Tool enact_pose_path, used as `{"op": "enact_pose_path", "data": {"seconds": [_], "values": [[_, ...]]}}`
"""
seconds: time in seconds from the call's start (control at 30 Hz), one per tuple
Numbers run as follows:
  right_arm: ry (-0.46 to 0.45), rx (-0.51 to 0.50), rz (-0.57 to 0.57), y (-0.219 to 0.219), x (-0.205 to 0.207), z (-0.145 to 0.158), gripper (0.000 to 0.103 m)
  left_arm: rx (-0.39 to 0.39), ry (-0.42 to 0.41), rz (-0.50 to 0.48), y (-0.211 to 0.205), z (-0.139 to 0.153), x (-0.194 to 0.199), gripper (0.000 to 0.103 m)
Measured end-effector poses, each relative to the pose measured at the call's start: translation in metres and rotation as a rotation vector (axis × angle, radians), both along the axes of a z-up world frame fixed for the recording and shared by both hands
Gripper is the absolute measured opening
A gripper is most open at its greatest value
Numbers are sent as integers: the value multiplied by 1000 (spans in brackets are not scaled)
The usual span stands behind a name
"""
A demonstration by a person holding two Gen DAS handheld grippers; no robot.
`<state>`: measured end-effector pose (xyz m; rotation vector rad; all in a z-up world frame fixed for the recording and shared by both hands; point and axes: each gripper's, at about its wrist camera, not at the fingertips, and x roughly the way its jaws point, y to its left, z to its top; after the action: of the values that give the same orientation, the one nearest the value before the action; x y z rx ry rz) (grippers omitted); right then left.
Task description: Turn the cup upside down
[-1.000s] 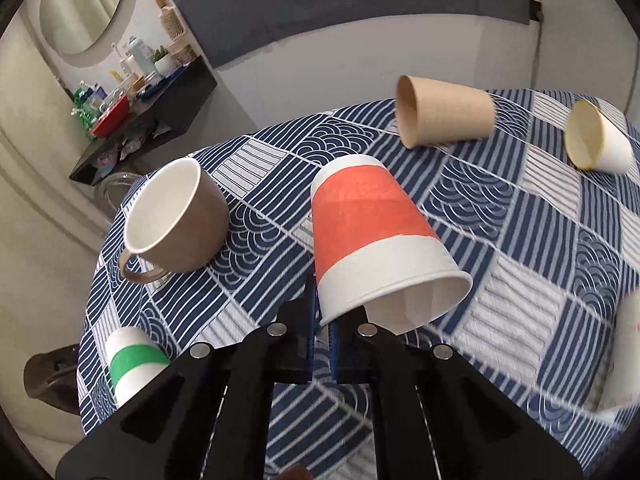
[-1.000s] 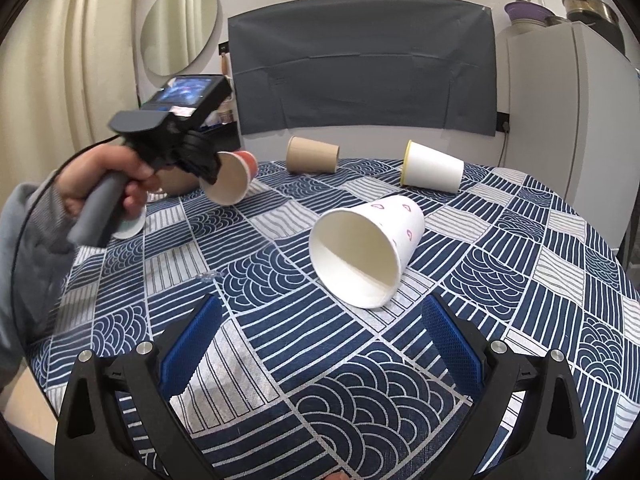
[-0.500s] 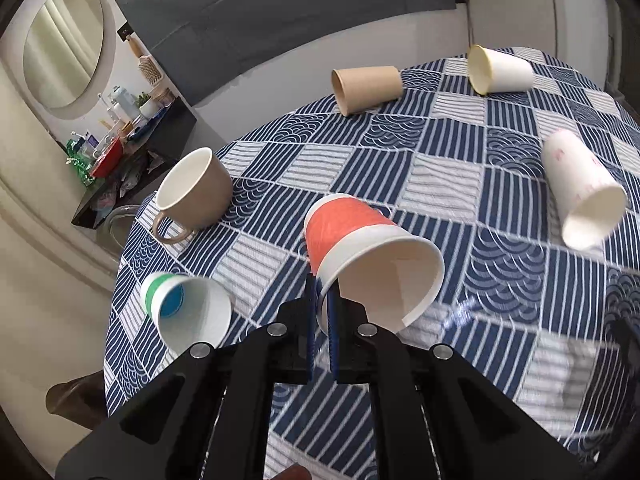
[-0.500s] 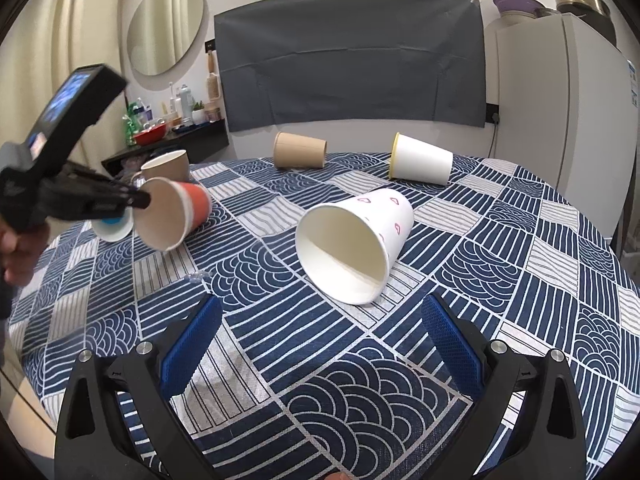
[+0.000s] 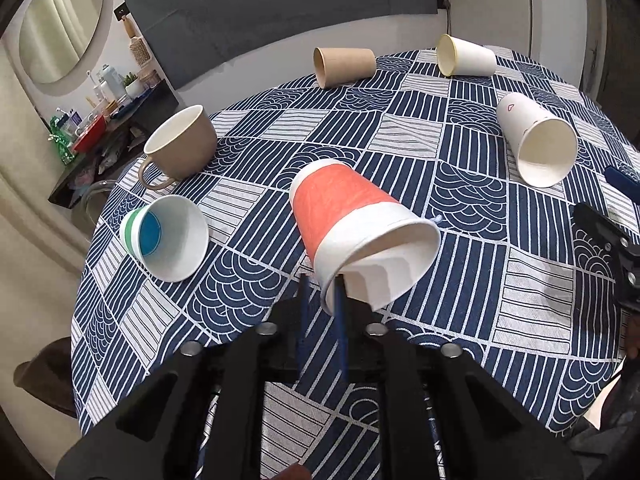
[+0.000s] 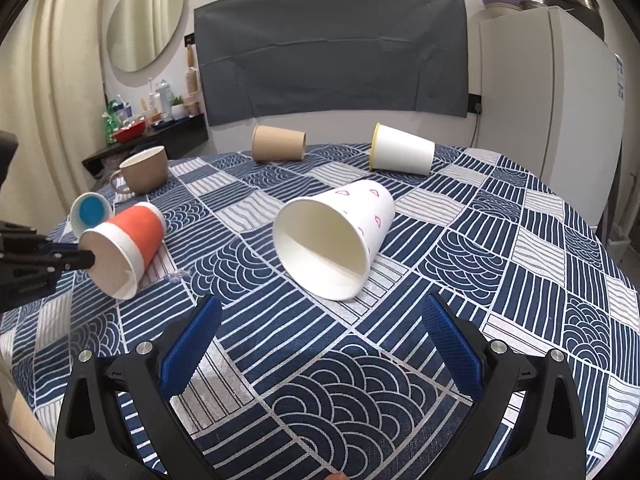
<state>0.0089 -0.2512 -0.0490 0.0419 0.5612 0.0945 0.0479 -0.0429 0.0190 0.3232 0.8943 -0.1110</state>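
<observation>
My left gripper (image 5: 320,292) is shut on the rim of the orange and white paper cup (image 5: 352,220). It holds the cup tilted, mouth toward me and base pointing away, low over the table. The cup also shows in the right wrist view (image 6: 128,240), at the left, with the left gripper (image 6: 86,258) pinching its rim. My right gripper (image 6: 320,344) is open and empty, above the table's near edge, facing a white cup with pink hearts (image 6: 336,236) that lies on its side.
On the blue patterned tablecloth (image 5: 460,184) lie a brown paper cup (image 5: 344,66), a white cup with a yellow rim (image 5: 464,56) and a green-banded cup (image 5: 164,236). A beige mug (image 5: 180,146) stands at the left. A fridge (image 6: 548,100) stands at the right.
My left gripper has drawn back and lowered with the orange cup, whose mouth has tipped further down toward the table. The right gripper has stayed open and nearly still.
</observation>
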Motion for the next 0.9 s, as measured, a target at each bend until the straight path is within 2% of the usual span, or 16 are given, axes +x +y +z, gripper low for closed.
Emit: {"op": "enact_pose_path", "data": {"seconds": [0.1,0.3,0.37,0.4,0.5,0.7,0.9], "values": [[41,21,0,-3,5,4,95,-48,-1,-8,5,0,-5,47],[139,35,88,2,24,41,95,-98,-19,-4,17,-3,-16,68],[184,36,137,10,34,55,95,-95,-40,4,21,-5,-22,71],[205,38,162,15,40,61,95,-89,-48,11,23,-7,-23,78],[304,55,243,36,65,79,95,-93,-56,23,29,-10,-28,86],[565,122,376,91,119,83,95,-105,-81,47,43,-15,-32,92],[837,100,447,145,174,57,95,-120,-67,42,52,-22,-26,96]]}}
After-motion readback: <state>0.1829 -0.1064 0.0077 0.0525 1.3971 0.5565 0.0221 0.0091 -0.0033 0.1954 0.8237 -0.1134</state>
